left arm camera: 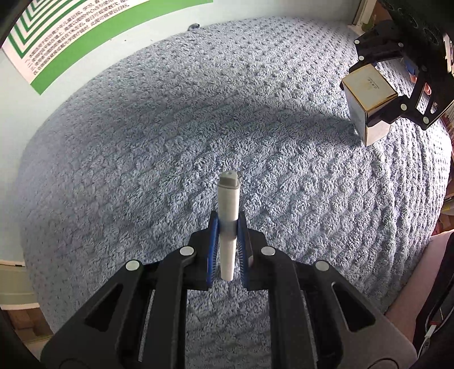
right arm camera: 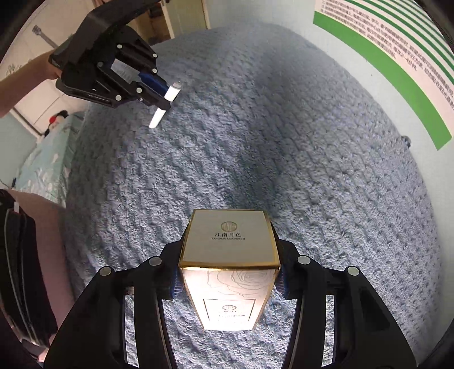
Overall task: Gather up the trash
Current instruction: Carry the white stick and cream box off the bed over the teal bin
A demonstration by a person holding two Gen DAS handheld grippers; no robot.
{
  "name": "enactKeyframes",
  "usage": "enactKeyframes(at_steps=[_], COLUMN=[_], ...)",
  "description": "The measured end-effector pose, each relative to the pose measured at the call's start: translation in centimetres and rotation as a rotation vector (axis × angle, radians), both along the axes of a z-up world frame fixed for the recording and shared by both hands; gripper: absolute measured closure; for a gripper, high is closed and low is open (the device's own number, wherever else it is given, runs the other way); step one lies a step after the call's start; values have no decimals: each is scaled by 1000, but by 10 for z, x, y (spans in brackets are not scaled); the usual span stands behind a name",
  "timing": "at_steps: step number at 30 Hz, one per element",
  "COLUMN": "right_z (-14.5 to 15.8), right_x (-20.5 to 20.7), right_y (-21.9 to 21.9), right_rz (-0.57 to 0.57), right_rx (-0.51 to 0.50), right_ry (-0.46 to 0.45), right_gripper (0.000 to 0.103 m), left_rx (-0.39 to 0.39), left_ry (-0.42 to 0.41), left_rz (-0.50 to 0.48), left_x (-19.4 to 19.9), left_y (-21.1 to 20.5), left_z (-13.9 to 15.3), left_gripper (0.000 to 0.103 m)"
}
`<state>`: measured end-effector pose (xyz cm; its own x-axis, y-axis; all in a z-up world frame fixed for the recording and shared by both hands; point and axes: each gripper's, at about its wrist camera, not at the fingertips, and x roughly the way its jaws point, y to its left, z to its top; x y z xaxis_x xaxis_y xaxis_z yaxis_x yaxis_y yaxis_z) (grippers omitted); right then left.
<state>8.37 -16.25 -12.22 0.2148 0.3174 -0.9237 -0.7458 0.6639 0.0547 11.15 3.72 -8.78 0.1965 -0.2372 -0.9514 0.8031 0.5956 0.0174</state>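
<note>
My left gripper [left arm camera: 227, 227] is shut on a white marker-like tube with a grey cap [left arm camera: 227, 215] and holds it upright above the blue carpet. It also shows in the right wrist view [right arm camera: 163, 98] at upper left, with the tube [right arm camera: 166, 103] sticking out of the fingers. My right gripper [right arm camera: 228, 279] is shut on a white box with gold edges [right arm camera: 228, 244], held above the carpet. In the left wrist view that box [left arm camera: 367, 98] and the right gripper [left arm camera: 397, 85] are at the upper right.
A blue-grey shaggy carpet [left arm camera: 198, 127] fills both views. A pale wall with a green and white poster [left arm camera: 71, 37] borders it. A small dark object [left arm camera: 194, 26] lies at the wall's foot. A pink surface [right arm camera: 48, 227] and a bed [right arm camera: 42, 159] lie left.
</note>
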Motion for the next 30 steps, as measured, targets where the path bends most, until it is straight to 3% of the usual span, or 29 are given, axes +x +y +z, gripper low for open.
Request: enactKeyframes(at_steps=[14,24,30], right_z=[24,49,56], right_x=[-6,0,-1], right_y=[34,78,129], right_rz=[79,215,344], right_rx=[45,98,109], right_ry=[-67,-107,-108], right_gripper=[54,54,54], left_rx=[-19,-36,-25], left_ry=[-43,-88,-105], left_rz=[139,325,462], left_x=[-17,-47,-80], left_y=[43,89,128], left_z=[16,31,37], left_gripper=[92,92,92])
